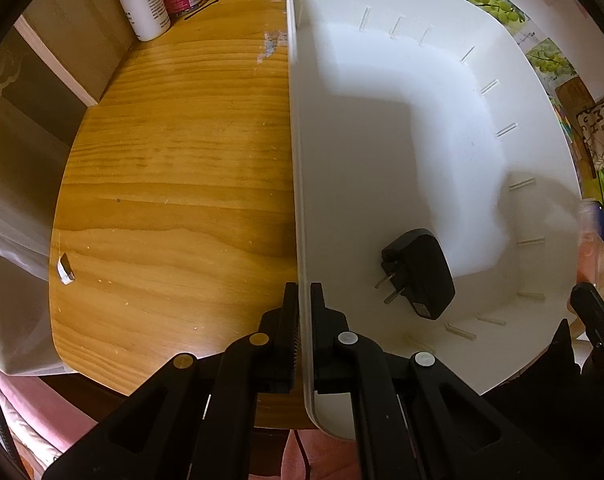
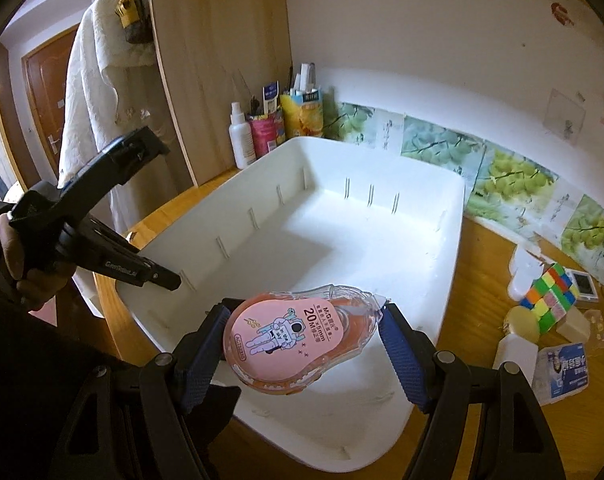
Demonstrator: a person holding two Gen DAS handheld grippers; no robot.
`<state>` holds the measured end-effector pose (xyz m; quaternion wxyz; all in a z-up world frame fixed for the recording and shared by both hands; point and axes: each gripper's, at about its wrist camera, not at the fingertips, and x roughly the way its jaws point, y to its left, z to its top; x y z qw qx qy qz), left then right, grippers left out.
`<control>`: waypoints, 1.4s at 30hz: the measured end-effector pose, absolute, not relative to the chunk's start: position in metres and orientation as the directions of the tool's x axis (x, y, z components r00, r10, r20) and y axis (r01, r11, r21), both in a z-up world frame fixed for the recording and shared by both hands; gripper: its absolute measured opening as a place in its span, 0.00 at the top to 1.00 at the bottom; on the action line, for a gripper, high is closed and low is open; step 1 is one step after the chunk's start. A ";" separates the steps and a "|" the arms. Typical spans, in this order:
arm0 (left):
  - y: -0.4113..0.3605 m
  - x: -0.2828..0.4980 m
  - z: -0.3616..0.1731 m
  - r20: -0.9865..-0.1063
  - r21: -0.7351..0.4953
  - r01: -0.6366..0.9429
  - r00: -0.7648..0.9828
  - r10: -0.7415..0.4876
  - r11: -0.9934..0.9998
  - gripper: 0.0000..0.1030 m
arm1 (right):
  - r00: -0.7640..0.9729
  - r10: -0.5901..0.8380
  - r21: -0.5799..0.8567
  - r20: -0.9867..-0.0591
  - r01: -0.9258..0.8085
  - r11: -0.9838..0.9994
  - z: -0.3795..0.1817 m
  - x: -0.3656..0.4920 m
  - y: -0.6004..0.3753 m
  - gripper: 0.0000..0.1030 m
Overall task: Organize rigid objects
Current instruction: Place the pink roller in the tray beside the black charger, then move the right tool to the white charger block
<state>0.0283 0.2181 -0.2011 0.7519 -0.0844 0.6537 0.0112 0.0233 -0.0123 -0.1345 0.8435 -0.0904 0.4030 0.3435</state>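
Note:
A white plastic bin [image 1: 381, 140] stands on the wooden desk [image 1: 174, 180]. My left gripper [image 1: 303, 292] points down and is shut on the bin's side wall, one finger inside and one outside. A black plug charger [image 1: 419, 274] lies on the bin floor near that wall. In the right wrist view, my right gripper [image 2: 305, 320] hangs over the near end of the bin [image 2: 445, 280]. Its blue pads clamp a pink correction tape dispenser [image 2: 278, 344] with an astronaut picture. The left gripper [image 2: 170, 280] shows there on the bin's left wall.
Right of the bin lie a colour cube [image 2: 547, 296], a yellow round piece [image 2: 521, 322], a blue-and-white packet [image 2: 563, 372] and small white items. A white bottle [image 2: 242, 140] and a pink can [image 2: 266, 130] stand at the back left. A person's hand [image 2: 12, 248] holds the left gripper.

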 end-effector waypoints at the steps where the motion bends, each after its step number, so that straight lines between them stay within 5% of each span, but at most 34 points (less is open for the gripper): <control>1: 0.219 0.027 -0.200 -0.985 -0.114 -0.127 0.144 -0.095 0.985 0.96 | 0.440 0.503 0.125 -0.744 -0.648 0.751 -0.135 0.024 -0.012 0.21; 30: 0.220 0.027 -0.199 -0.989 -0.083 -0.197 0.137 -0.056 0.977 0.96 | 0.630 0.372 0.124 -0.681 -0.401 0.908 -0.124 0.063 -0.093 0.21; 42: 0.221 0.031 -0.189 -0.991 -0.053 -0.220 0.133 -0.023 0.974 0.96 | 0.574 0.276 0.180 -0.771 -0.218 0.959 -0.158 0.088 -0.139 0.21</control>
